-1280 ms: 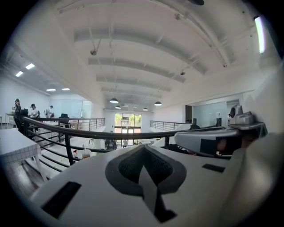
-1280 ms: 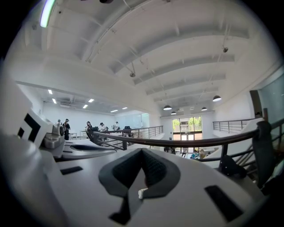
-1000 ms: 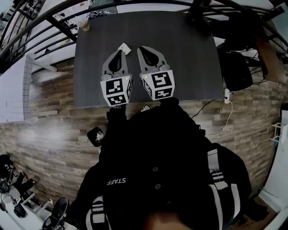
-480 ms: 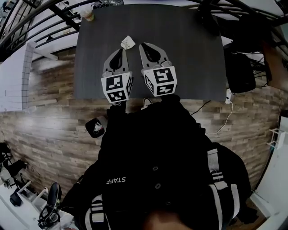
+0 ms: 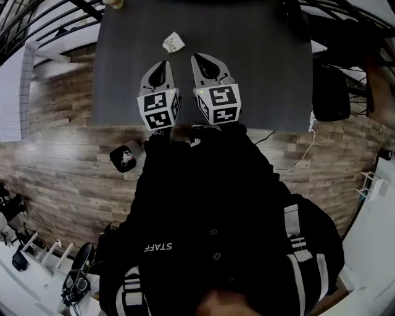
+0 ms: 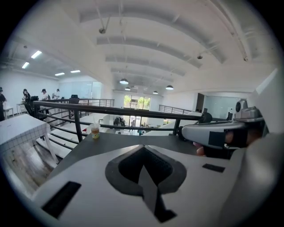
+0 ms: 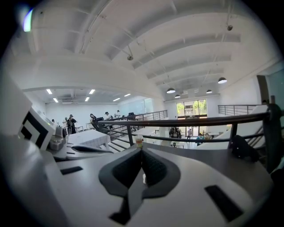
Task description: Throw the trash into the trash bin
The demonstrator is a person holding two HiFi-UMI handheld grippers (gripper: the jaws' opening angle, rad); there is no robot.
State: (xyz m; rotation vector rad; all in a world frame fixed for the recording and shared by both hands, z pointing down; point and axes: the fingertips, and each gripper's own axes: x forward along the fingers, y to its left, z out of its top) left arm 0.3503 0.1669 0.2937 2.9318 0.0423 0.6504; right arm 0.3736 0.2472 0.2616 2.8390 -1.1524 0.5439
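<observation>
A crumpled white paper scrap (image 5: pixel 173 42) lies on the dark grey table (image 5: pixel 265 74), a little beyond my two grippers. My left gripper (image 5: pixel 164 63) points at the table just below the scrap, shut and empty. Beside it my right gripper (image 5: pixel 199 58) is also shut with nothing held. In the left gripper view the closed jaws (image 6: pixel 143 150) hover over the tabletop, and the scrap is hidden behind them. In the right gripper view the shut gripper (image 7: pixel 142 149) fills the lower frame. No trash bin shows in any view.
A drink cup (image 5: pixel 114 3) (image 6: pixel 94 131) (image 7: pixel 139 140) stands at the table's far left corner by a black railing (image 6: pixel 111 111). A black bag (image 5: pixel 333 92) sits right of the table. A small black object (image 5: pixel 123 158) lies on the wooden floor at the left.
Both grippers have sunk towards the table, side by side and still shut. The paper scrap, earlier beside the left gripper's tip, now lies clear ahead of it.
</observation>
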